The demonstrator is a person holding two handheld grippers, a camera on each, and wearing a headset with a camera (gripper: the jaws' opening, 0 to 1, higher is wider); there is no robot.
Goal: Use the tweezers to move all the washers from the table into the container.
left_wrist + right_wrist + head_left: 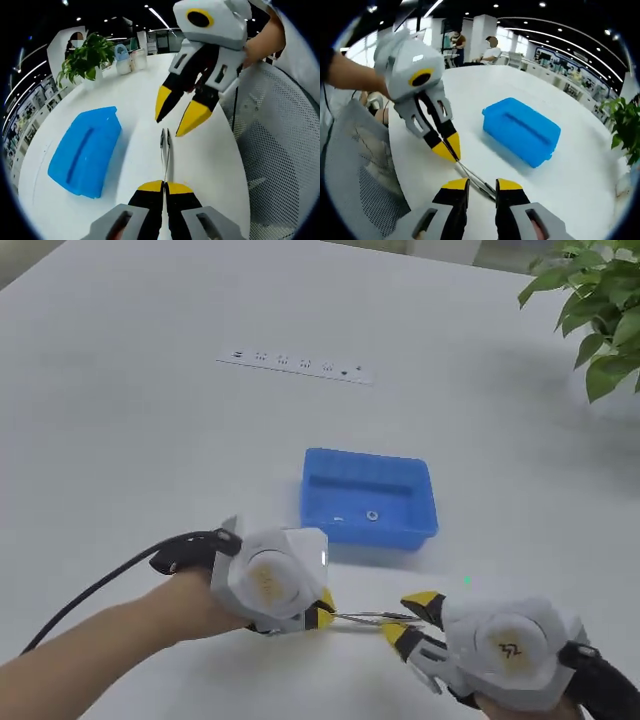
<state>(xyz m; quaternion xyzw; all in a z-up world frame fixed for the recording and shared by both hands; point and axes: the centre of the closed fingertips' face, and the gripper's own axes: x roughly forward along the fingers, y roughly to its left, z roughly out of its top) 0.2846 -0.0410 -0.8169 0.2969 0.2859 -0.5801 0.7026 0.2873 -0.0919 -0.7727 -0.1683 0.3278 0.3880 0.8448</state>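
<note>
The left gripper [322, 613] is clamping its yellow-tipped jaws tight on the thick end of the tweezers [365, 618]. These are slim, silvery metal, with two thin arms lying close together and running toward 3 o'clock in the head view. In the left gripper view the tweezers [165, 150] are pointing straight to 12 o'clock from the closed jaws, just above the white table [150, 440]. The right gripper [408, 624] is holding its jaws apart in a narrow gap. In the right gripper view the tweezers' [475, 179] free end is passing between those jaws without visibly touching either.

The blue container [365, 457] is sitting on the table at 12 o'clock from the grippers, near but apart from them. One small grey washer [372, 515] is lying flat on its floor, with a paler speck at its 9 o'clock too small to identify. A power strip [295, 365] is lying beyond the container, and a leafy plant [600, 310] is showing at 2 o'clock.
</note>
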